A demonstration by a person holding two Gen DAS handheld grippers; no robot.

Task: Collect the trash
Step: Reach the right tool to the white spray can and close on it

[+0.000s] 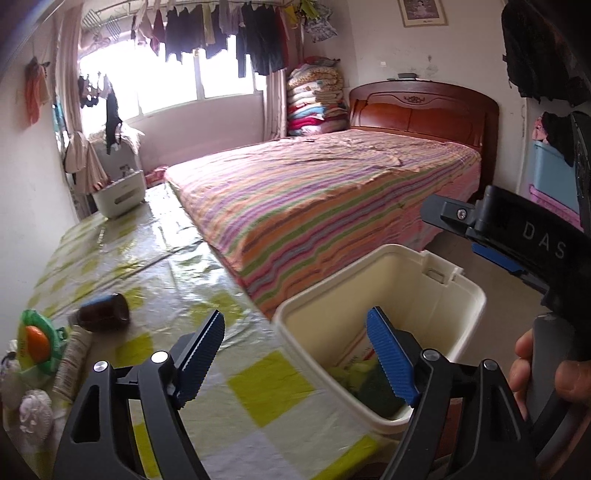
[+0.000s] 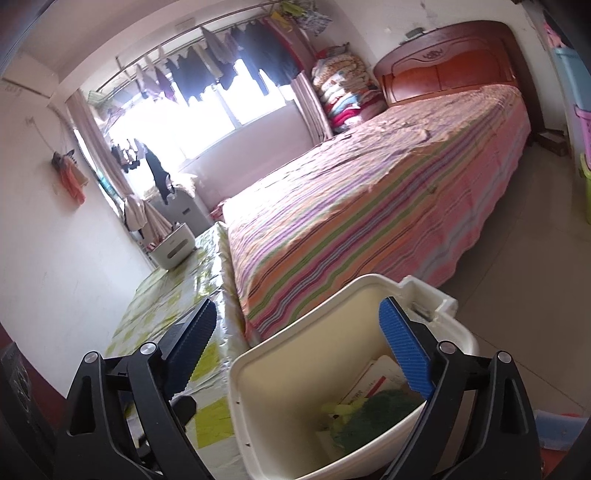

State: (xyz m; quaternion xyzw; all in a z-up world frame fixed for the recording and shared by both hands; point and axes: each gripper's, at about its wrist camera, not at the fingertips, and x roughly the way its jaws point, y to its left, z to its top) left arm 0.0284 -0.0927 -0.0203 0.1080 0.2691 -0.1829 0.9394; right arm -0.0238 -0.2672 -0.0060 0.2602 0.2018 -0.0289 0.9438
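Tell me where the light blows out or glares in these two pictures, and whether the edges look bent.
Left wrist view: the window is blown out white, and glare streaks the plastic table cover. Right wrist view: the same window washes out, and the bed bows from fisheye curvature. Both have dark rounded corners.

A bed (image 1: 332, 192) under a striped sheet fills the middle of the room, with its dark wooden headboard (image 1: 421, 110) at about one o'clock and a pile of folded quilts (image 1: 317, 99) just beside that, against the wall at twelve. Above the bright window (image 1: 177, 85) at eleven o'clock hangs a row of dark clothes (image 1: 229, 33) on a rail, and a framed picture (image 1: 423, 13) sits high on the wall at one. The desk (image 1: 159, 258) under a glossy yellow-checked cover runs along the bed's side, a white holder (image 1: 118, 195) at its far end near ten o'clock.
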